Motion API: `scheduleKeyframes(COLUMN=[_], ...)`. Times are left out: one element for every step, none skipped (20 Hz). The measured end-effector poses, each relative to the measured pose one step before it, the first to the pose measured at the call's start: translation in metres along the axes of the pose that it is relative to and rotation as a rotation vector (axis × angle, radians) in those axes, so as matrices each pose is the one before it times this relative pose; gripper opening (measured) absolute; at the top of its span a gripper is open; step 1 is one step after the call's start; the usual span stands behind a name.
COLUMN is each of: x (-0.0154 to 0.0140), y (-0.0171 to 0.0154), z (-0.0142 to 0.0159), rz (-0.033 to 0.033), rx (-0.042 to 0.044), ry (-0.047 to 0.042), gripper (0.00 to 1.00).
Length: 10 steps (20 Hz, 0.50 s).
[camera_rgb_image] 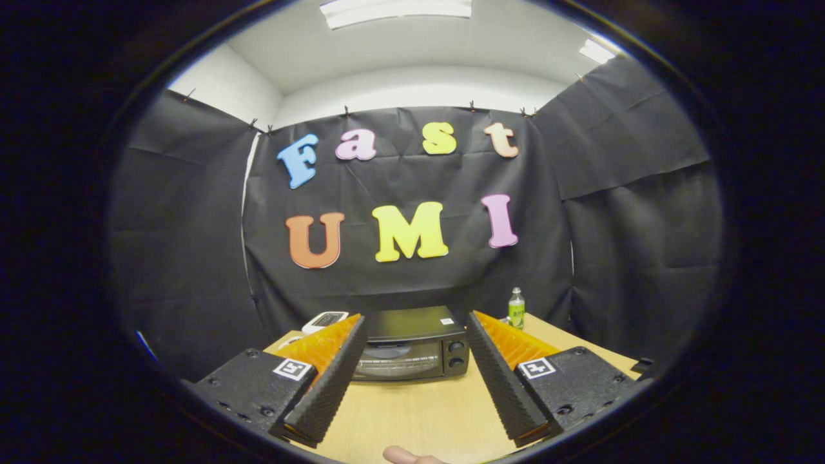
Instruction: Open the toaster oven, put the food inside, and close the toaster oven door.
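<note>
Spread wide, the gripper (412, 335) grips nothing; its two fingers (325, 380) angle outward over the near part of a wooden table (419, 412), and bare tabletop lies between them.

Gripper view: beyond the fingertips, straight ahead and framed by the gap between them, sits the toaster oven (412, 351) on the far half of the table. Its glass door (398, 362) is shut, standing upright against the front of the box, and two round knobs (456, 354) stack one above the other at the right end of the front. A small white sticker lies on its dark top, toward the right.

To the left of the oven, partly hidden behind the left finger, a small white device with a dark screen (325, 320) rests on the table (what it is cannot be made out). To the right of the oven, at the far right corner of the table, a small green bottle (516, 308) stands upright, well apart from the oven.

At the near edge of the table, nearer than the fingers and between them, a fingertip of a person's hand (405, 456) pokes up. Each finger mount carries a small square black-and-white marker (294, 369).

Black cloth hangs behind and on both sides of the table, with white wall and ceiling lights above it.
</note>
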<state>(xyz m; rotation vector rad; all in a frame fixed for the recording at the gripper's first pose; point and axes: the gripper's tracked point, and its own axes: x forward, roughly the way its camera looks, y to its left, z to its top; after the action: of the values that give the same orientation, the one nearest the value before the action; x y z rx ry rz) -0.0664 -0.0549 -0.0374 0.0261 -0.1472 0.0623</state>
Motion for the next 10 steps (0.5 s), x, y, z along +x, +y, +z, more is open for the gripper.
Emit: scheduleKeyframes(x=[-0.00314,-0.0017,-0.00232,-0.00277,-0.00121,-0.00212,-0.00072,-0.00122,-0.00055,-0.00005], y=[-0.0007,-0.00201,-0.00169,-0.0013,-0.00075,-0.00048,-0.00062,0.00068,0.00093,0.00106], z=[0.0023,0.00362,0.00133,0.00096,0.00054,-0.0002,0.00053,0.00059,-0.00151,-0.00051], rz=[0.00928,-0.00013,-0.00028,0.00054,0.00046,-0.00192,-0.00431,0.00001,-0.00214,-0.00068], rx=[-0.00554,-0.00341,-0.00082,0.00219,0.00055,-0.00338,-0.00398,-0.00162,-0.00016,-0.00069], ry=[-0.00111,-0.00534,-0.00132,-0.00283,-0.0006,0.00138,-0.00035,-0.00179,-0.0008,-0.00043], gripper=[1.0,1.0,1.0,1.0,1.0,1.0,1.0,1.0,1.0,1.0])
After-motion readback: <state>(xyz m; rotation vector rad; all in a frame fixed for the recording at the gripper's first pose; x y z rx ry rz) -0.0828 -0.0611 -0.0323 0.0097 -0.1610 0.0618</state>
